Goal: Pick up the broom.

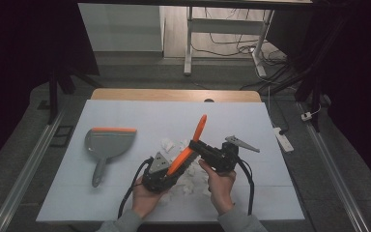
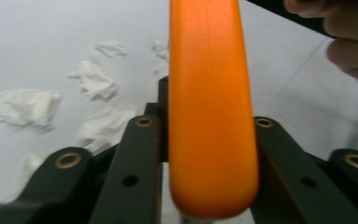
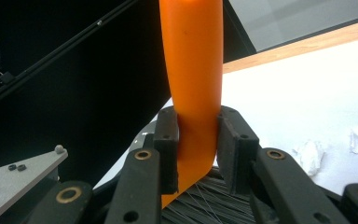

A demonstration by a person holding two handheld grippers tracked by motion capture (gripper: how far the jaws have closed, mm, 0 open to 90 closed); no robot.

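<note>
An orange-handled brush (image 1: 199,129) slants above the middle of the white table (image 1: 251,125), its handle tip pointing up and away. My right gripper (image 1: 194,145) is shut on it partway along; in the right gripper view the pads (image 3: 168,149) squeeze the orange handle (image 3: 193,70), with black bristles (image 3: 205,198) just below. My left gripper (image 1: 174,166) is shut on the brush's lower, rounded end (image 2: 209,116), its jaws pressed against both sides. A grey dustpan (image 1: 108,142) with an orange lip lies flat at the left, apart from both grippers.
Several crumpled white paper scraps (image 1: 168,144) lie on the table under and around the grippers, also seen as scraps (image 2: 25,106) in the left gripper view. A white power strip (image 1: 282,137) lies off the table's right edge. A desk frame (image 1: 189,43) stands beyond the table.
</note>
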